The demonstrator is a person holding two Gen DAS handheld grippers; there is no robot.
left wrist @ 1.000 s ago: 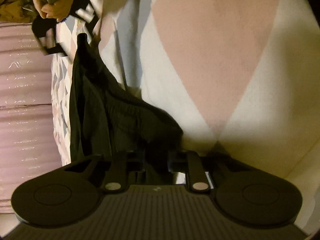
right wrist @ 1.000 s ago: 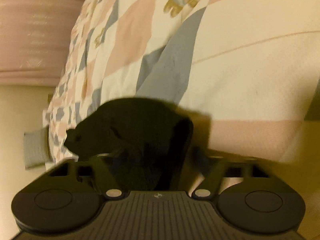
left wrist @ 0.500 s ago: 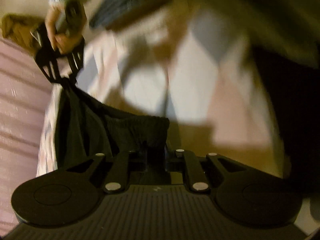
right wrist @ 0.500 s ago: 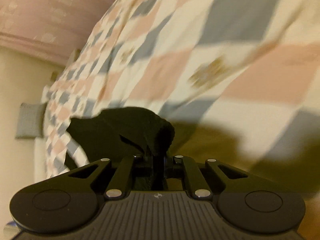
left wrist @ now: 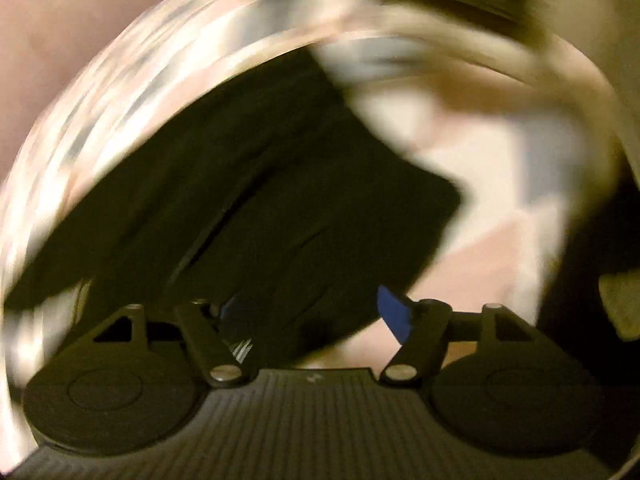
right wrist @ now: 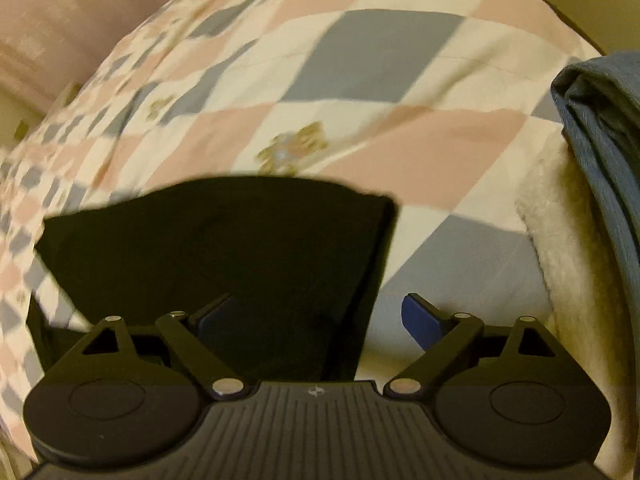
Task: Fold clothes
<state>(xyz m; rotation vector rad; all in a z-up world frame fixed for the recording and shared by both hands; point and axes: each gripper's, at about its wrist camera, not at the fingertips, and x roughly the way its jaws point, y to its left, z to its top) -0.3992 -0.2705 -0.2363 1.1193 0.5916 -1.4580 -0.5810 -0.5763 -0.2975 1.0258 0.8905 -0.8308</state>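
1. Left tool (left wrist: 316, 312) stands spread wide, nothing pinched, with the black garment (left wrist: 260, 200) draped between its fingers on the patterned quilt (left wrist: 480, 208). Heavy blur here; cloth could snag a finger and drag askew.
2. Right tool (right wrist: 316, 316) also gapes open, garment lying flat on the quilt, cream fleece (right wrist: 560, 240) and blue fabric (right wrist: 600, 120) beyond it. Loose edges could spring apart.

You're over a bed w/ a checked quilt (right wrist: 360, 92): pink, grey-blue & cream diamonds, small teddy-bear prints. Pinkish curtain (right wrist: 60, 20) hangs behind it, upper left. At the right edge, a cream fleecy blanket (right wrist: 568, 248) w/ folded blue-grey fabric (right wrist: 600, 120) beside it. Light is warm, yellowish, dim. Left wrist view is too motion-blurred to read the room.
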